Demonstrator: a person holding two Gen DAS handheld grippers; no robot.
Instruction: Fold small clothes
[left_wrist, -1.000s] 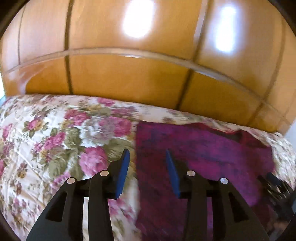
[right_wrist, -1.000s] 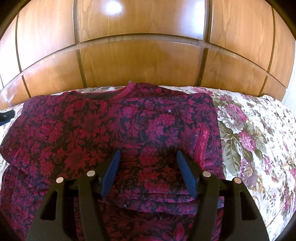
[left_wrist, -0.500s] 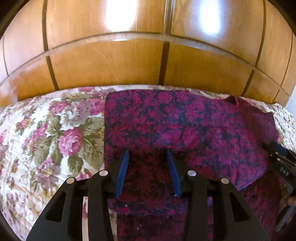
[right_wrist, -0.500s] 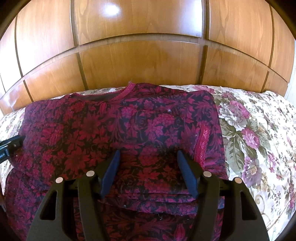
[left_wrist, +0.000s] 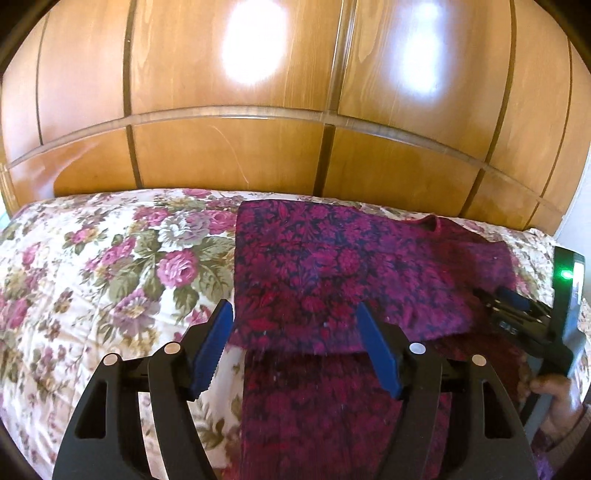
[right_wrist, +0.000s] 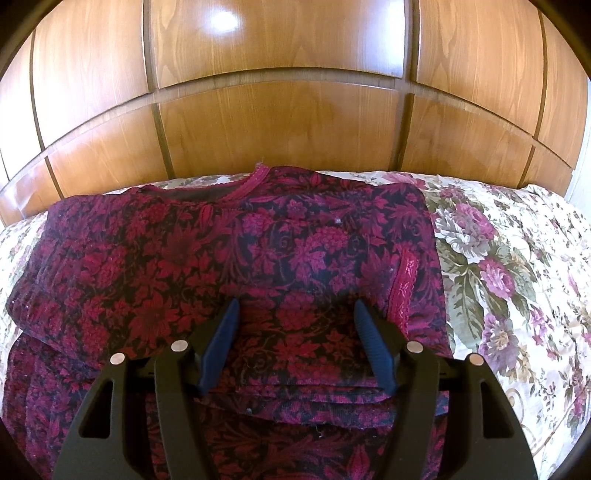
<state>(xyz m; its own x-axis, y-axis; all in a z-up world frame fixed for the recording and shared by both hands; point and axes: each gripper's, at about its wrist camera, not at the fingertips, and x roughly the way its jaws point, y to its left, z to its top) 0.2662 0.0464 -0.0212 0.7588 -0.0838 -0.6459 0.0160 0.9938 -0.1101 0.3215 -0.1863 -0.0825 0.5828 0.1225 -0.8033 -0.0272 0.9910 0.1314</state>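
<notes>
Garment (right_wrist: 236, 266), crimson floral, folded on flowered bedspread (left_wrist: 110, 266) before wooden headboard (right_wrist: 280, 122); near hem cut off below. Left claw (left_wrist: 295, 332) opening, nothing pinched. Right claw (right_wrist: 295, 332) spread above cloth, gripping nothing; hand (left_wrist: 554, 398) half hidden.

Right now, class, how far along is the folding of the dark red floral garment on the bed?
Done: the garment lies on the floral bedspread with both sides folded inward. In hand: nothing; the left gripper is opening with no cloth between its pads, and the right gripper hangs open above the fabric. Left: folding the lower part up.
</notes>
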